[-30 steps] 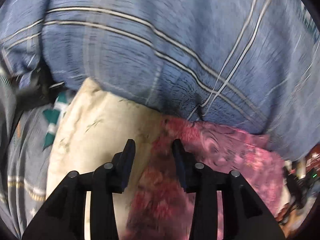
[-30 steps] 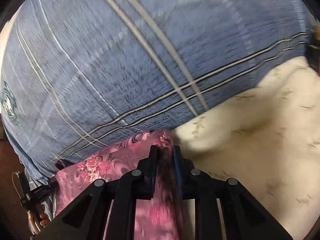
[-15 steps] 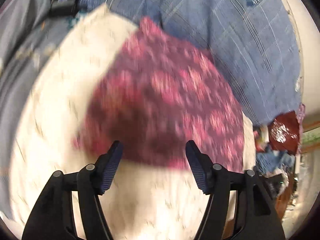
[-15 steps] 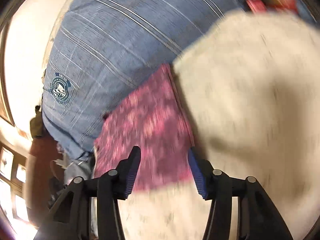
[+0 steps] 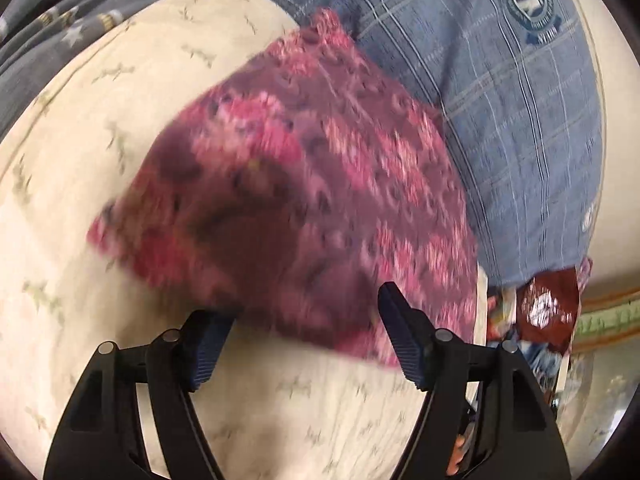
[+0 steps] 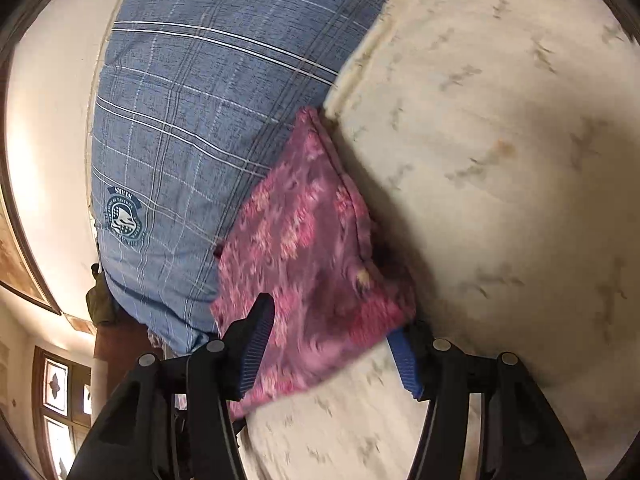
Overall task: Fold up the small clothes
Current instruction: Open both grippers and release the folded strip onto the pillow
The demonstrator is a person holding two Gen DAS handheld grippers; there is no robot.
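In the middle of both wrist views lies the pink floral garment (image 5: 312, 184), folded into a rough square on the cream bedsheet (image 5: 100, 128), its far edge touching the blue plaid pillow (image 5: 500, 112); it looks thin, soft and very light, so it will likely sag and slide open if lifted by one point, and a corner or a doubled edge seems the safest place to take hold (the thick seam along its right side in the right wrist view looks firm enough to pinch). The left gripper (image 5: 308, 344) hovers at the lower centre of its frame with fingers spread wide and nothing between them, the cloth's near edge just beyond; the right gripper (image 6: 332, 344) is likewise released, its fingers straddling the garment's (image 6: 308, 248) near corner without clamping it. The surface is a bed, soft and yielding, printed with small faded sprigs and slightly rumpled, so the cloth should grip it rather than skate; a grey star-print fabric (image 5: 60, 36) sits at the upper left of the left view; a shiny red packet (image 5: 548, 304) lies at the right edge among clutter; pale walls and a wood-framed window (image 6: 56, 396) show at the lower left of the right view.
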